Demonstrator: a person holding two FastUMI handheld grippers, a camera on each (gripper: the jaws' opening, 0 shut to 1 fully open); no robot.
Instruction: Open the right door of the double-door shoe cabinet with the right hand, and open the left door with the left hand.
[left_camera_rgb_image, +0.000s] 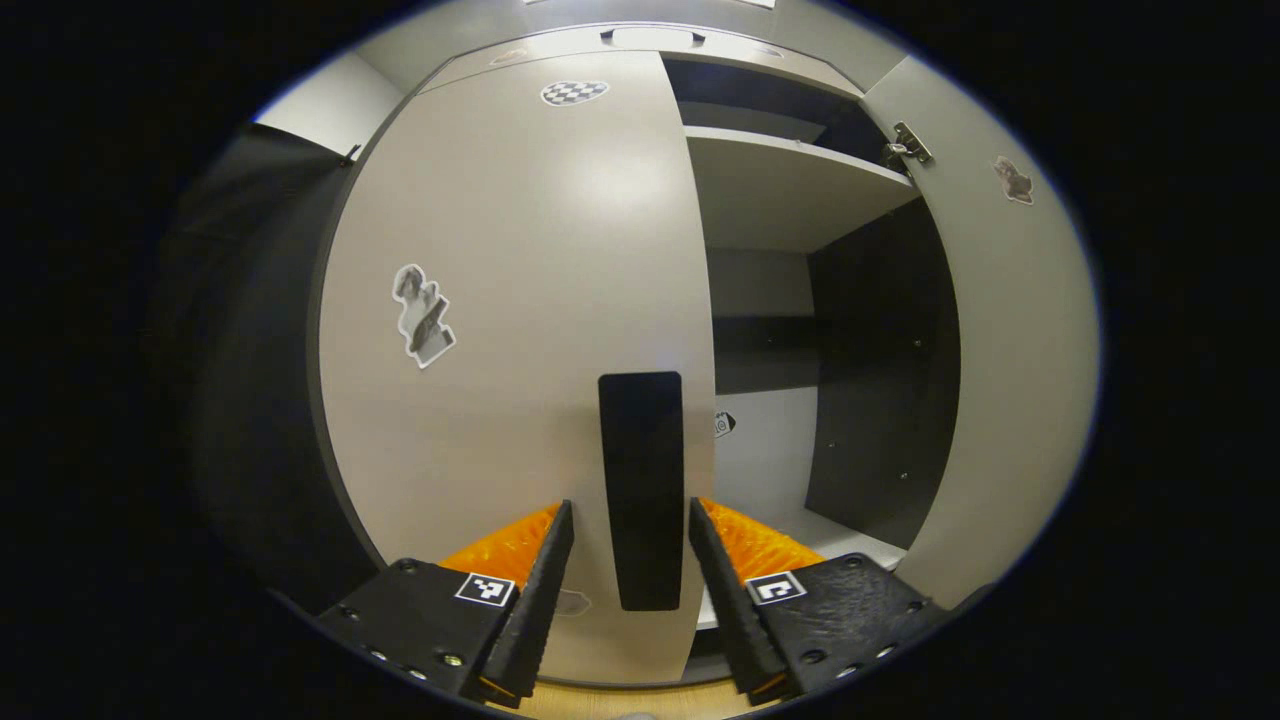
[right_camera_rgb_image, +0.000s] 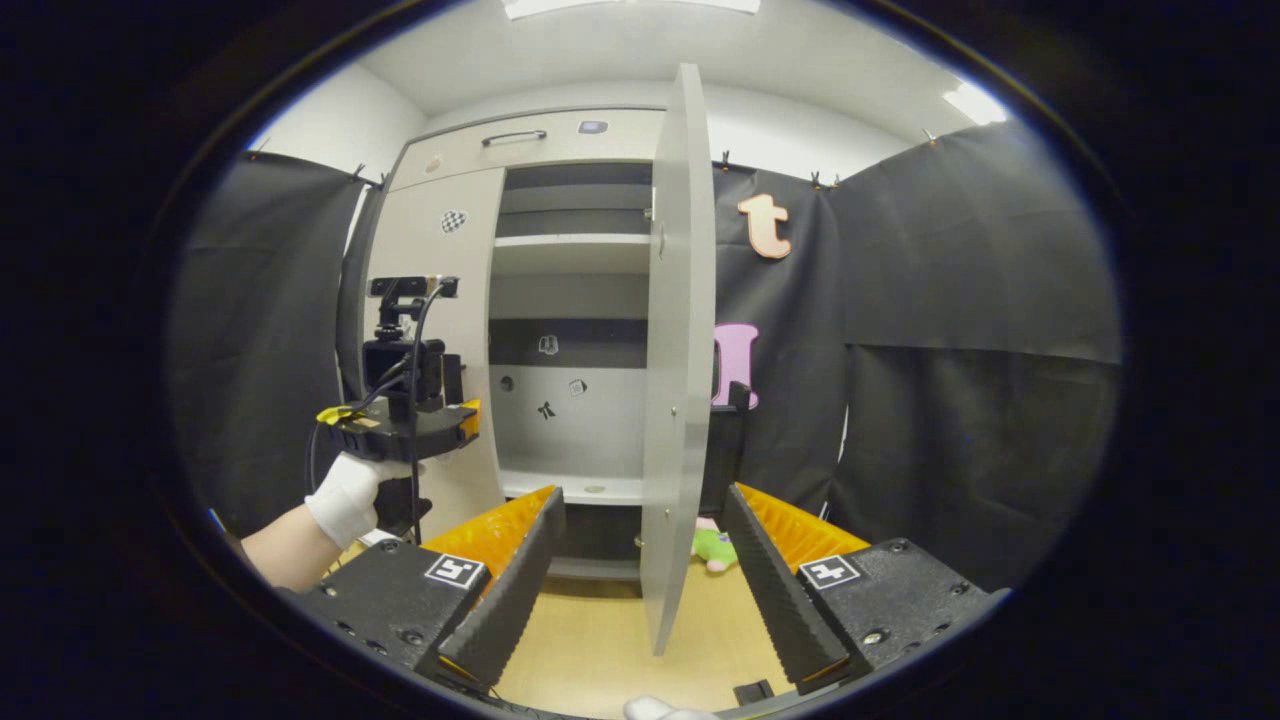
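Note:
The grey left door (left_camera_rgb_image: 520, 300) of the shoe cabinet is closed. Its black vertical handle (left_camera_rgb_image: 640, 490) stands between the fingers of my left gripper (left_camera_rgb_image: 630, 508), which is open with a small gap on each side of the handle. The right door (left_camera_rgb_image: 1000, 350) is swung wide open, showing the shelves (left_camera_rgb_image: 780, 180) inside. In the right gripper view the right door (right_camera_rgb_image: 675, 350) appears edge-on, and its lower edge hangs between the spread fingers of my open right gripper (right_camera_rgb_image: 642, 495). A gloved hand (right_camera_rgb_image: 350, 495) holds the left gripper (right_camera_rgb_image: 455, 415) against the left door (right_camera_rgb_image: 440, 290).
A drawer with a handle (right_camera_rgb_image: 515, 137) tops the cabinet. A green plush toy (right_camera_rgb_image: 712, 548) lies on the wooden floor (right_camera_rgb_image: 600, 640) behind the open door. Black cloth walls (right_camera_rgb_image: 980, 380) stand on both sides of the cabinet.

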